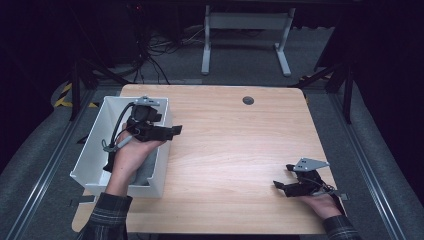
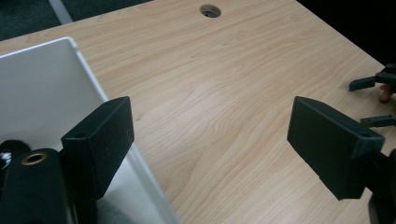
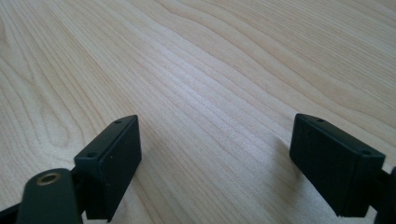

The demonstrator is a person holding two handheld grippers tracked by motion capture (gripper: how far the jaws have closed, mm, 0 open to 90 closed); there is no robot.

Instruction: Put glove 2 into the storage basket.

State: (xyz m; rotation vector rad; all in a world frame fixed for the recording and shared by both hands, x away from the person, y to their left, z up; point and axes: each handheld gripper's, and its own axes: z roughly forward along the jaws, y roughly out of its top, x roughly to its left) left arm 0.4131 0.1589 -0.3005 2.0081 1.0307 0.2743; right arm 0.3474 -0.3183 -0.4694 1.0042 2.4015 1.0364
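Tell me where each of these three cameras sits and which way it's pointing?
High view: above the person's side, looking forward and down on the wooden table; both forearms, the left gripper over the white bin, the right gripper.
Left gripper view: rides that gripper, looking across the table between its open jaws, bin wall at left.
Right gripper view: rides the right gripper, looking low along bare wood.
Shared: high and left gripper views both show the bin, the table's round hole and the right gripper.

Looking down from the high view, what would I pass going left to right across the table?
White bin → left gripper held over the bin's right wall → bare stretch of wooden table → right gripper near the right edge.
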